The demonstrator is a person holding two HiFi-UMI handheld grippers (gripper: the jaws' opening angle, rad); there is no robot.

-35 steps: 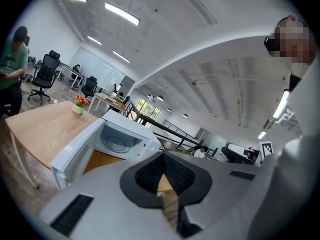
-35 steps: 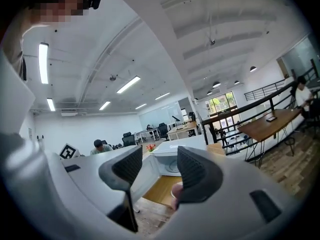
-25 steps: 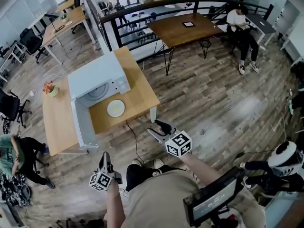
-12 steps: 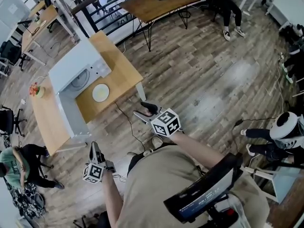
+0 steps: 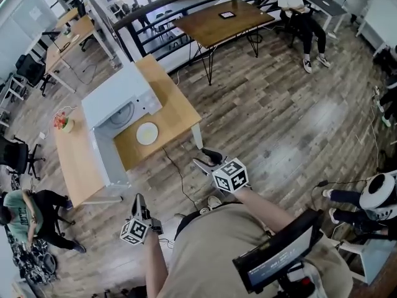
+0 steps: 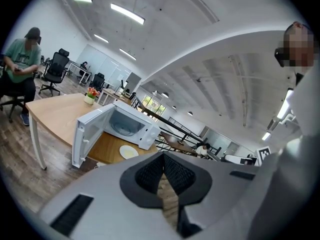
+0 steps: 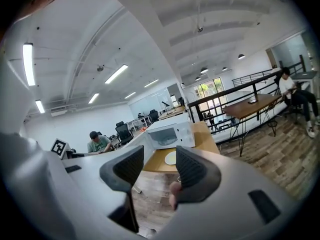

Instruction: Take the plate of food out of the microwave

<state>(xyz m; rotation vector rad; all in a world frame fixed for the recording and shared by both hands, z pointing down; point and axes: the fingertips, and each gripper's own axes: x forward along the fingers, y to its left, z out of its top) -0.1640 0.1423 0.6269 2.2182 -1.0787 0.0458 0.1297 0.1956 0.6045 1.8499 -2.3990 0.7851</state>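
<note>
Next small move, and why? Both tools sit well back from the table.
Probably step up to the table, right tool leading, to swing the microwave door shut. The plate already lies on the table before the open microwave, whose cavity shows only the turntable. Both tools hang well short of it: the right tool open and empty, the left tool shut.

Premises are an open-plan office. Evidence: long wooden desks (image 5: 77, 33) and a large wooden table (image 5: 217, 22) standing well apart on plank flooring (image 5: 279, 117), black swivel chairs (image 5: 13, 154) beside the desks, persons (image 5: 296, 2) seated at separate workplaces, and a black railing (image 5: 186, 2) along one side of the floor. Long strip lights (image 6: 127, 14) run across a high white ceiling (image 6: 200, 44).
</note>
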